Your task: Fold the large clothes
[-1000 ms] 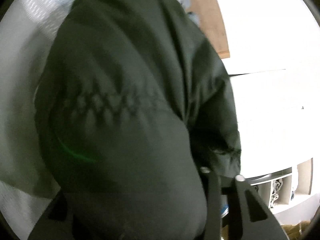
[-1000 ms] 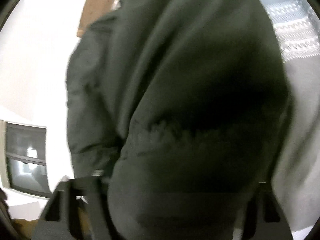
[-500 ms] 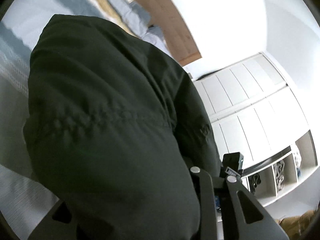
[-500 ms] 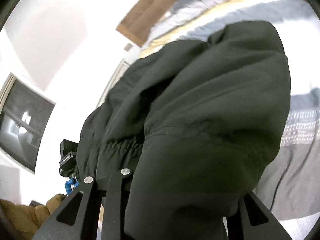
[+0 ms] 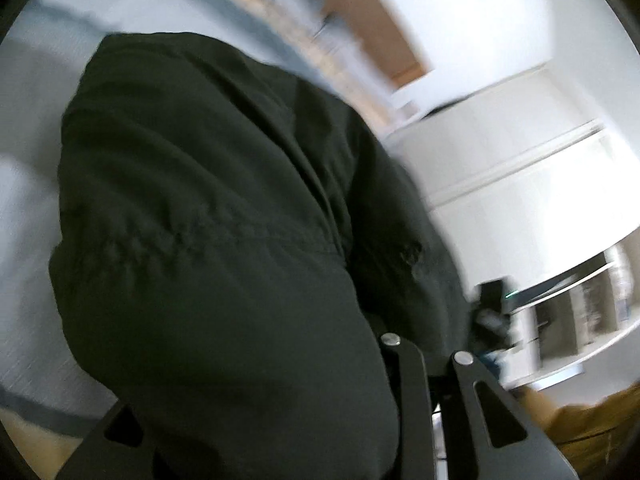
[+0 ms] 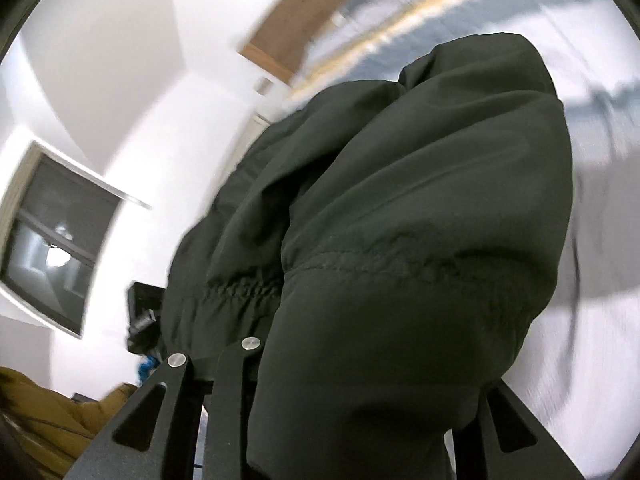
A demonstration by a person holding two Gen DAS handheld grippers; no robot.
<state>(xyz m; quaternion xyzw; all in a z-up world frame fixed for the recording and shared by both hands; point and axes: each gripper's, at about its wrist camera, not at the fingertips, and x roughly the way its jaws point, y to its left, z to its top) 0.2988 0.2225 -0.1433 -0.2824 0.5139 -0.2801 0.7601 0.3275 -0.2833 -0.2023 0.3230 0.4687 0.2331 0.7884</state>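
Note:
A large dark green jacket (image 5: 208,240) with an elastic gathered hem hangs bunched over my left gripper (image 5: 304,420) and fills most of the left wrist view. The same jacket (image 6: 400,260) drapes over my right gripper (image 6: 352,420) in the right wrist view. Both grippers are shut on the jacket's fabric and hold it up above the bed. The fingertips are hidden under the cloth. The other gripper shows as a small black shape beyond the jacket's edge in the left wrist view (image 5: 494,304) and in the right wrist view (image 6: 142,312).
A bed with a grey, blue and yellow striped cover (image 6: 600,160) lies beyond the jacket, with a wooden headboard (image 6: 288,36). White wardrobe doors (image 5: 520,184) and open shelves (image 5: 580,320) stand at the right. A dark window (image 6: 52,248) is at the left. A mustard-brown garment (image 5: 592,432) lies low.
Both grippers have lifted and tilted up with the jacket. The room, wardrobe and window have come into view. The bed has dropped further away. Both views are blurred by motion now.

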